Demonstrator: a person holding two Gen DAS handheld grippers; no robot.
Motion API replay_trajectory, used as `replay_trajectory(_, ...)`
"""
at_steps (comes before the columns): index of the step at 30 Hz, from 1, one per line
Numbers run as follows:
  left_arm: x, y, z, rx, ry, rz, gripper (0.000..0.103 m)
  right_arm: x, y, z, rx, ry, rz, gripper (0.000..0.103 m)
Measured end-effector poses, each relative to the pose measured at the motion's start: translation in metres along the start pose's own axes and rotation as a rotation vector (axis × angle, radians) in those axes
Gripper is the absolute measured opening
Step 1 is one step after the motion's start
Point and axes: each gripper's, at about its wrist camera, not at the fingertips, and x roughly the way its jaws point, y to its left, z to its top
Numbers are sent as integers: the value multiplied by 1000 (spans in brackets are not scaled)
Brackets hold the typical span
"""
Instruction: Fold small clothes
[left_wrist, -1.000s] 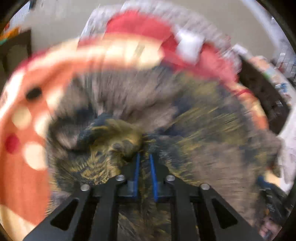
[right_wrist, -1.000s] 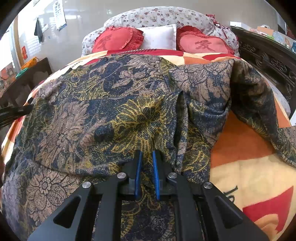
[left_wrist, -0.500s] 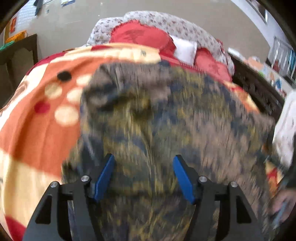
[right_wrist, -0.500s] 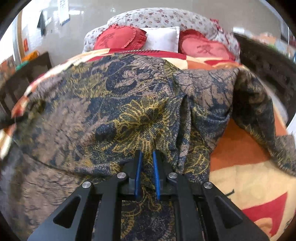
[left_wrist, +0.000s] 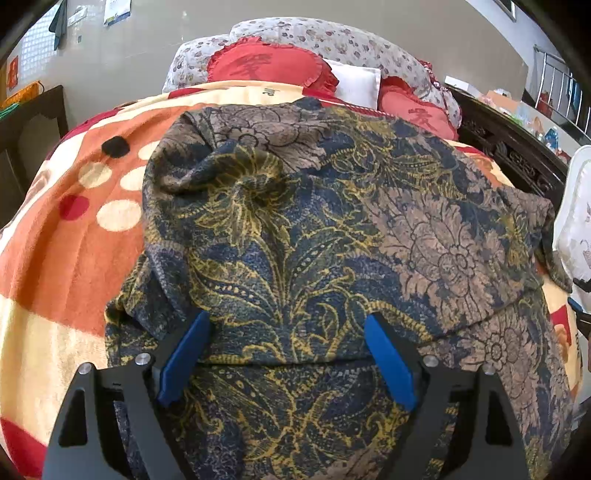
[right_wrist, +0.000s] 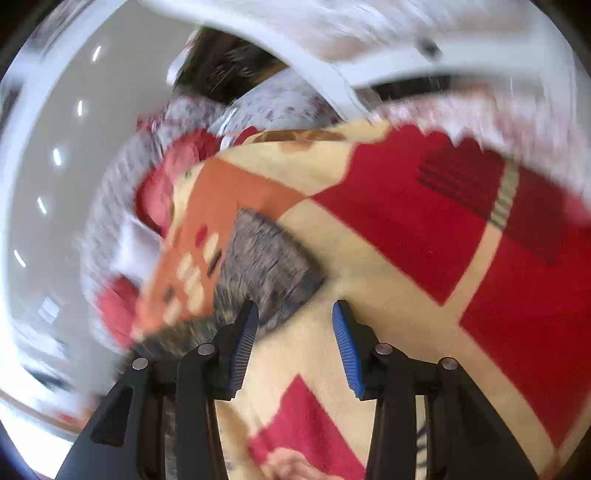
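Navy-and-gold garment: a floral knit piece of clothing (left_wrist: 295, 236) in dark blue, mustard and taupe lies spread on the bed, its near part doubled over so a folded edge runs across just in front of the left tool.
Bedding: an orange, cream and red patterned fleece blanket (left_wrist: 66, 236) covers the mattress under it; red heart-shaped cushions (left_wrist: 269, 66) sit at the headboard, well apart from the work.
Left gripper (left_wrist: 288, 332): jaws opening, blue pads spread wide over the fold, not pressing the cloth. I take this as letting go so the fold stays put.
Right gripper (right_wrist: 295, 325): jaws opening, nothing pinched between them; only blanket shows in the gap, with a blurred corner of the garment beside its left pad.
Stage: one fold looks laid; more folds seem needed.
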Motion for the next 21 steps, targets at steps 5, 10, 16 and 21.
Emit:
replay_trajectory(5,0,0,0,3,2,5,89,20,4,6,2,-15,73,57)
replay_trajectory(10,0,-1,1,4,3,7,89,35,20,12,-78,6,-1,17)
replay_trajectory(16,1,-1,1,0,2,1,89,-37,136,69,-485,-181,-144,17)
replay_trajectory(21,0,0,1,-8,-1,-10,89,-79,221,92,-722,-219,-185,17)
